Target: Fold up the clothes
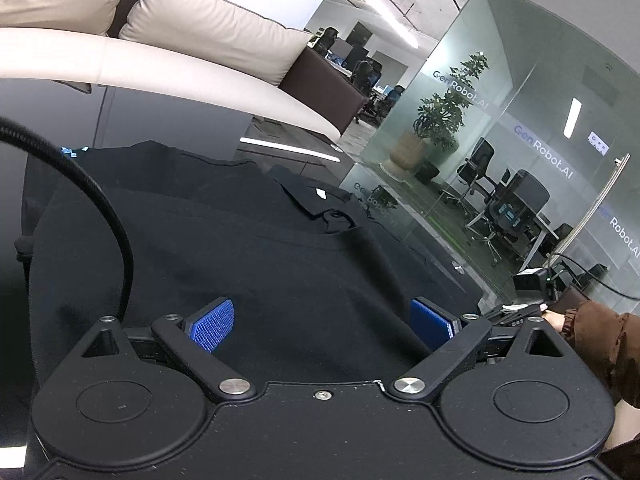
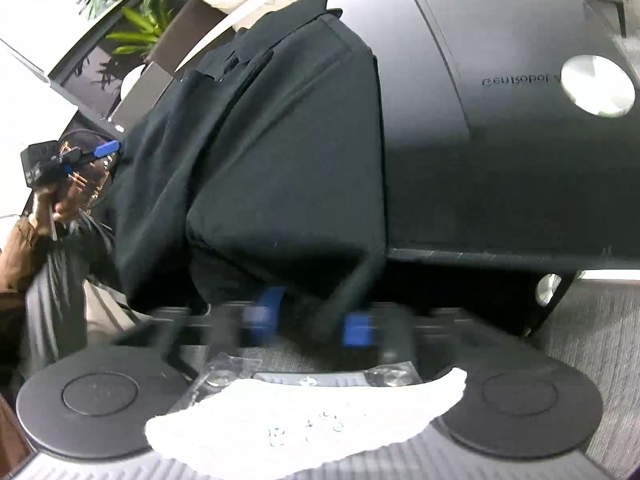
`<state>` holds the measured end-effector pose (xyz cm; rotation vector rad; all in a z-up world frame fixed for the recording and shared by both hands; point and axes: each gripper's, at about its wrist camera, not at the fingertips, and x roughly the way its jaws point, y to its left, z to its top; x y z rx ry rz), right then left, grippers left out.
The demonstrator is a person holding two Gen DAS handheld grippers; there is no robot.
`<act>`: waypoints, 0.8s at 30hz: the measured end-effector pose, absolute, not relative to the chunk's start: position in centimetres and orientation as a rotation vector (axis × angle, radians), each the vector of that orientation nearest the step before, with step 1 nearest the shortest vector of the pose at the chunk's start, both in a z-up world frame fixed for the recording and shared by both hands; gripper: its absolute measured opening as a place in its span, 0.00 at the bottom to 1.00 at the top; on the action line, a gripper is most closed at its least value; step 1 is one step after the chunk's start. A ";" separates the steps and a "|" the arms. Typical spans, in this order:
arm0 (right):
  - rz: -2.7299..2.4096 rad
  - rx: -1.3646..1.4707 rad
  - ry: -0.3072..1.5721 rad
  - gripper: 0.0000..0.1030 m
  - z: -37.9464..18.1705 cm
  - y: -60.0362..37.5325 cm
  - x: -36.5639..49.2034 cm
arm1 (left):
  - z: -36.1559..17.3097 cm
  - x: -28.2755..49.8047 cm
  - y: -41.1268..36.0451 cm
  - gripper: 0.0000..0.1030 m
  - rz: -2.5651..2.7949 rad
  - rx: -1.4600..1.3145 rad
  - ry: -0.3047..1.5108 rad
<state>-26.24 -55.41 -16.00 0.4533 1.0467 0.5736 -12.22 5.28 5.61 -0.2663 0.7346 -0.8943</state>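
Note:
A black polo shirt lies on a glossy black table, partly folded, collar at the far side. My left gripper is open just above the shirt's near part, its blue pads wide apart and empty. In the right wrist view the shirt hangs over the table's near edge. My right gripper is blurred by motion, its blue pads narrowly apart around dark cloth at the shirt's lower edge. The left gripper also shows in the right wrist view.
A cream sofa stands behind the table. A glass wall with a potted plant and office chairs is at the right. A black cable arcs at the left. Grey carpet lies below the table.

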 end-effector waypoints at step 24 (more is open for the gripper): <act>0.890 0.310 0.472 0.03 3.4 -38.8 -10.6 | 6.6 -12.5 8.2 0.91 -0.847 -0.394 0.677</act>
